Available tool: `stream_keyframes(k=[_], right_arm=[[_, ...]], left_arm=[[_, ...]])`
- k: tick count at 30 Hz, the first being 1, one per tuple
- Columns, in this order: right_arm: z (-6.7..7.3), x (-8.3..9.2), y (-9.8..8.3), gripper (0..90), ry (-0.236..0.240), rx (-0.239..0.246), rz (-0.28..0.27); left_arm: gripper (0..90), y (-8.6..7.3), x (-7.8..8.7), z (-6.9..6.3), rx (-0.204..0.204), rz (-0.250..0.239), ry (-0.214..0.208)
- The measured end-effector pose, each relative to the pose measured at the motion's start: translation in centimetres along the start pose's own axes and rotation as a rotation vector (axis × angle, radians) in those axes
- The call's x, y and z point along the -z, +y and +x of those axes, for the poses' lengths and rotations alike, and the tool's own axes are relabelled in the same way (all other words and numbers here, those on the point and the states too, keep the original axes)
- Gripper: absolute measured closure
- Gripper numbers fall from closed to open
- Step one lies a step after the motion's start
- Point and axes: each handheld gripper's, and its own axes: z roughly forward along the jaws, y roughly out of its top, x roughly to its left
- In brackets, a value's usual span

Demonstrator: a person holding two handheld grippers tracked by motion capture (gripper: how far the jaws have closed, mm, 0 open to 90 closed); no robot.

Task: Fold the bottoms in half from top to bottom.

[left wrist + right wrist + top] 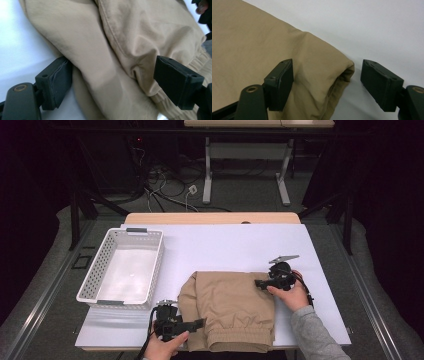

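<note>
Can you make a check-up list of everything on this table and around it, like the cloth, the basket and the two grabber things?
Surface: white table, flat, wooden edge at the far side.
Job's things: tan folded garment lies at the near edge, its elastic hem toward the person.
Clutter: white basket stands at the left, nothing in it.
Grippers: left gripper open, jaws astride the garment's near left edge; right gripper open, jaws astride its far right corner fold.
Cables: one black cable trails from each gripper; loose cables lie on the floor beyond the table.
Surroundings: dark room, grey floor, another table's white legs behind.
</note>
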Motion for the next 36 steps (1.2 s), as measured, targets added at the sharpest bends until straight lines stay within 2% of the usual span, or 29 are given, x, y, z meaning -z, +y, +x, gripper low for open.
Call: stream_keyframes(k=[2, 7, 11, 19, 23, 26, 29, 36], right_arm=[[0.0, 0.0, 0.0, 26.0, -0.002, -0.002, 0.000], [0.1, 0.0, 0.0, 26.0, -0.005, 0.000, -0.002], [0.1, 0.0, -0.1, 26.1, -0.006, 0.002, -0.006], [0.0, 0.0, 0.0, 27.0, 0.002, -0.009, -0.008], [0.0, 0.0, 0.0, 28.0, 0.004, -0.017, -0.010], [0.0, 0.1, 0.0, 31.1, 0.008, -0.017, -0.008], [0.0, 0.1, 0.0, 35.0, 0.017, -0.020, -0.011], [-0.1, 0.2, 0.0, 39.4, 0.043, -0.038, -0.013]], left_arm=[[15.9, 0.1, -0.2, -0.2, -0.011, 0.006, 0.005], [18.0, 0.3, -0.7, -0.6, -0.012, 0.000, -0.014], [24.3, 0.3, -1.1, -0.7, -0.017, -0.001, -0.025], [35.0, 0.6, -1.2, -0.5, -0.002, 0.005, -0.031], [36.3, 0.8, -1.2, -0.5, 0.008, 0.014, -0.030], [36.9, 1.0, -1.4, -0.6, -0.005, 0.020, -0.032], [37.7, 1.1, -1.6, -0.7, 0.011, 0.020, -0.040], [39.4, 1.3, -1.9, -1.1, 0.010, 0.030, -0.023]])
